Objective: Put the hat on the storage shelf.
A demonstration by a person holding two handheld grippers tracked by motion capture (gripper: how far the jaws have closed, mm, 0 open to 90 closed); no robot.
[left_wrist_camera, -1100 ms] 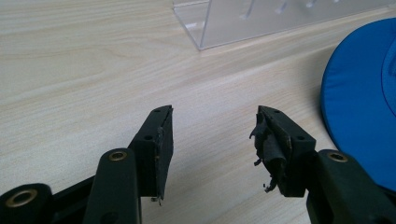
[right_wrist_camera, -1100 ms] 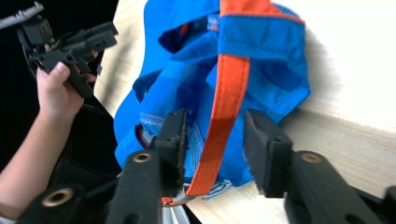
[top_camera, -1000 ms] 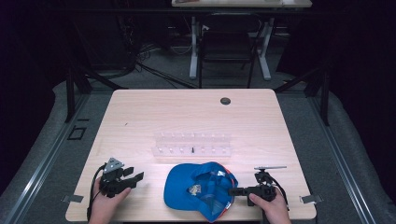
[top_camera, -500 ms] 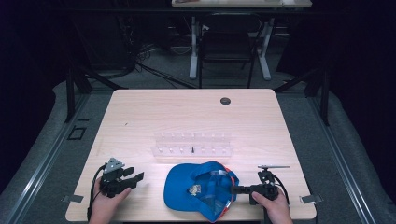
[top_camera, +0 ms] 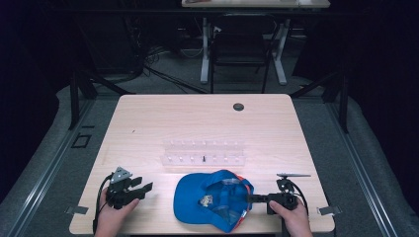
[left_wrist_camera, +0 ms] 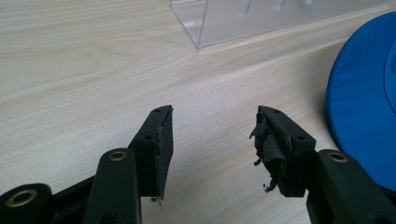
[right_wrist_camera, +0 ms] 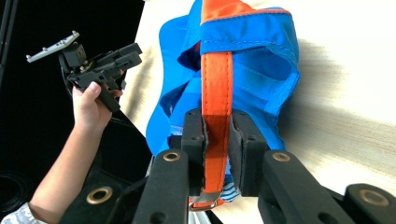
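Note:
A blue cap (top_camera: 210, 197) lies upside down near the table's front edge, its brim pointing left. In the right gripper view my right gripper (right_wrist_camera: 217, 123) is shut on the cap's orange back strap (right_wrist_camera: 216, 84); its jaws have just been closing with the strap between them. The high view shows the right gripper (top_camera: 249, 198) at the cap's right edge. At the front left my left gripper (top_camera: 147, 189) rests open, a short way from the brim. In the left gripper view the left gripper (left_wrist_camera: 212, 116) holds nothing, with the blue brim (left_wrist_camera: 364, 112) to its right.
A clear acrylic rack (top_camera: 203, 152) with small pegs stands across the table's middle, just behind the cap, its corner (left_wrist_camera: 205, 28) ahead of the left jaws. A black round grommet (top_camera: 238, 106) sits near the far edge. A chair and desk legs stand beyond the table.
The right hand has shifted slightly at the cap's right edge, and the cap's rear edge has moved a little with it. The left hand and its gripper have stayed put.

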